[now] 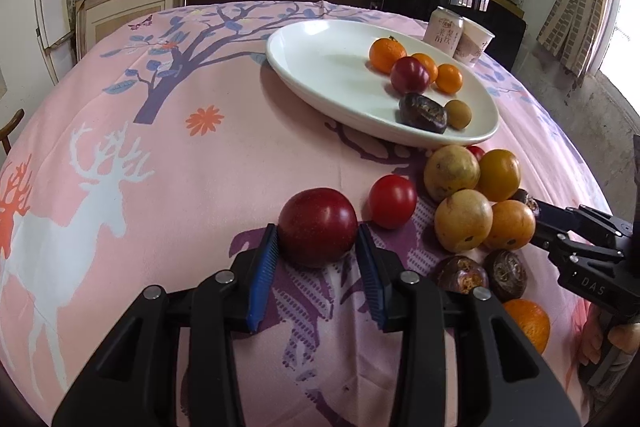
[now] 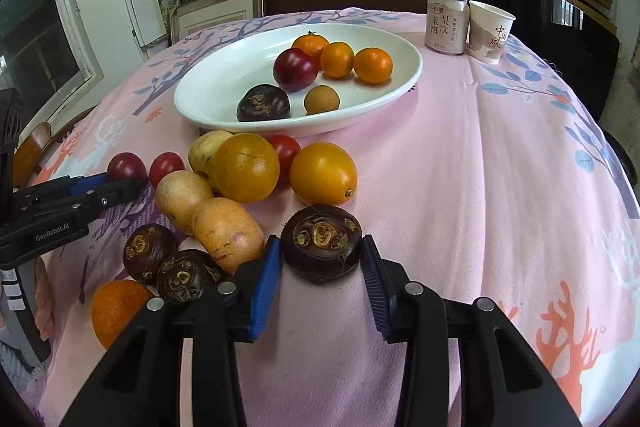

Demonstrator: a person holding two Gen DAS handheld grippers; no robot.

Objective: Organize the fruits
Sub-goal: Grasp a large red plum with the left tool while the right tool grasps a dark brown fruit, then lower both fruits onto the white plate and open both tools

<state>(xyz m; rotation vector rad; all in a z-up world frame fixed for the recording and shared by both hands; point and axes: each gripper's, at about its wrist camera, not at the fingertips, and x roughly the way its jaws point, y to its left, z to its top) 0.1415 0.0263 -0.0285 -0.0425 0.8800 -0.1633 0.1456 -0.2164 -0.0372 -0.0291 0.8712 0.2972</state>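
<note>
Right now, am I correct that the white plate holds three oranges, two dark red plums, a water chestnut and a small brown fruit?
Not quite: the white plate holds only one dark red plum, as the right wrist view shows. The three oranges, the water chestnut and the small brown fruit are there as you say.

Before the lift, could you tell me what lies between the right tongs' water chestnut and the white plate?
In the right wrist view, an orange fruit lies between the water chestnut and the plate.

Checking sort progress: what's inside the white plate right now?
White plate holds three oranges, a red plum, a dark water chestnut and a small tan round fruit. Plum partly covers the back orange.
</note>
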